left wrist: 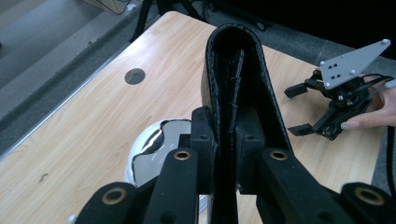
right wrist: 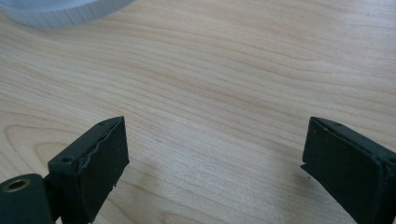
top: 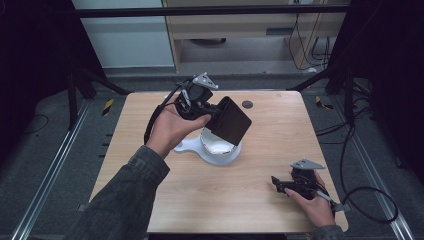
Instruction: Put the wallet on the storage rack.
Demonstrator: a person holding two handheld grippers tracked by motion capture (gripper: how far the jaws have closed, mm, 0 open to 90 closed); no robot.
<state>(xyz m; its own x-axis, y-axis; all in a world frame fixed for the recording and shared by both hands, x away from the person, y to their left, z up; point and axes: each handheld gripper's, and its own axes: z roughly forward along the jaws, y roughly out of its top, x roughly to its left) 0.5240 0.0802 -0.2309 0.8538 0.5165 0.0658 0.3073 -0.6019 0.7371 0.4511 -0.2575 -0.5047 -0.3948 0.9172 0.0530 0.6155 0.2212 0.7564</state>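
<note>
Right claw [top: 280, 186]: yours sits nearest you, low at the near right of the surface [top: 270, 165], with your hand behind it. Its jaws stand wide apart and have nothing between them; in the right gripper view you see bare wood in the gap.
Right claw's surroundings: ahead of its tips and off to one side, a white ribbed rim [right wrist: 65, 11] shows at the far edge of that view, well apart from the jaws.
Left claw [top: 212, 116]: you hold it raised above the middle of the surface, farther out than the right one. Its jaws are pinched tight on a black pouch [top: 231, 120].
Black pouch: it sticks out beyond the left claw's tips, its folded edge [left wrist: 233, 60] pointing away from you in the left gripper view, clear of the surface.
White dish [top: 220, 150]: it rests on the surface just below the pouch and the left claw, with a shiny lining [left wrist: 156, 149] and a handle towards your left forearm.
Dark round mark [top: 247, 104]: it lies on the surface beyond the left claw, near the far edge.
</note>
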